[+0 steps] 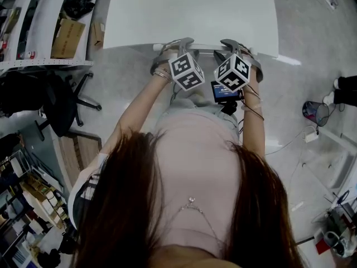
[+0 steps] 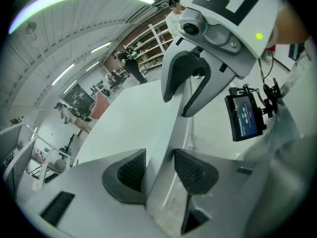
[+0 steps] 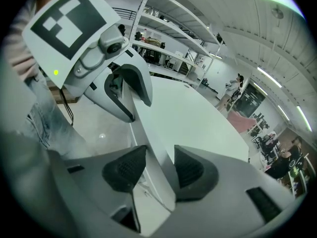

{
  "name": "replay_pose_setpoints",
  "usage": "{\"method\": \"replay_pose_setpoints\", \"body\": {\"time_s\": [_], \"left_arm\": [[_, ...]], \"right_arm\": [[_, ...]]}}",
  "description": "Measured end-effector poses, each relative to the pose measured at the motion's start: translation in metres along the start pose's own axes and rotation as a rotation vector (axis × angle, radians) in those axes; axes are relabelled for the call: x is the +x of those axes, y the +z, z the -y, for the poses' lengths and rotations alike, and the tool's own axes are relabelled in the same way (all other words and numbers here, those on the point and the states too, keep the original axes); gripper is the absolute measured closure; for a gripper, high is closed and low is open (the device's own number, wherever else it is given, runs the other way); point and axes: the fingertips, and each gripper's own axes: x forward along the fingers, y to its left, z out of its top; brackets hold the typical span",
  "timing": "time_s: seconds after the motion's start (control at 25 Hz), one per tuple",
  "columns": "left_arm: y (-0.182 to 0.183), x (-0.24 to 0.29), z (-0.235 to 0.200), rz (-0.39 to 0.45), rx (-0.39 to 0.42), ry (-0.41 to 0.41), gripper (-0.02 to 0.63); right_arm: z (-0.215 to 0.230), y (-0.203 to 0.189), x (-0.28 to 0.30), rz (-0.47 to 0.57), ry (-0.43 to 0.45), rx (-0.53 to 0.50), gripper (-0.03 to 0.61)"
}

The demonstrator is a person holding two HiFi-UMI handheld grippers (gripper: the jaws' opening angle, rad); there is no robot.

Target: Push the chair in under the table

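With your left gripper [image 2: 161, 168] and right gripper [image 3: 159, 168] both clamped on the near edge of the table [image 1: 189, 10], pushing may move it, not the chair [image 1: 58, 104]

Smooth matt white table [image 1: 189, 10]

The right gripper [image 3: 159, 168] has its two dark ribbed pads [image 3: 130, 168] pressed against either side of the thin near edge of a white table [image 3: 198, 115], whose bare top runs away to the right. Further along the same edge, at upper left, the left gripper [image 3: 126, 95] straddles it too, its marker cube [image 3: 67, 19] facing the camera. Beyond stand white shelves [image 3: 173, 31] under long ceiling lights [image 3: 277, 78], with glossy grey floor [image 3: 94, 128] below the edge.
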Motion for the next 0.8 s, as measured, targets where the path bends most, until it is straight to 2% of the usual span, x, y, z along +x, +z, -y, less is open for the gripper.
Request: {"method": "replay_pose_setpoints", "body": {"time_s": [0.12, 0.28, 0.44, 0.64, 0.8], "left_arm": [[0.003, -0.003, 0.0, 0.03, -0.031, -0.008, 0.43], [0.007, -0.014, -0.008, 0.124, -0.111, -0.013, 0.43], [0.013, -0.036, -0.013, 0.209, -0.179, 0.005, 0.43], [0.02, -0.066, -0.021, 0.313, -0.341, 0.006, 0.431], [0.021, -0.092, -0.027, 0.397, -0.467, 0.01, 0.49]], "right_arm": [[0.001, -0.001, -0.002, -0.011, -0.007, -0.006, 0.399], [0.001, 0.002, -0.002, -0.012, -0.032, -0.007, 0.399], [0.003, 0.007, -0.017, 0.037, -0.078, 0.046, 0.4], [0.001, 0.01, -0.041, 0.085, -0.126, 0.112, 0.4], [-0.004, 0.013, -0.057, 0.128, -0.158, 0.18, 0.4]]}}
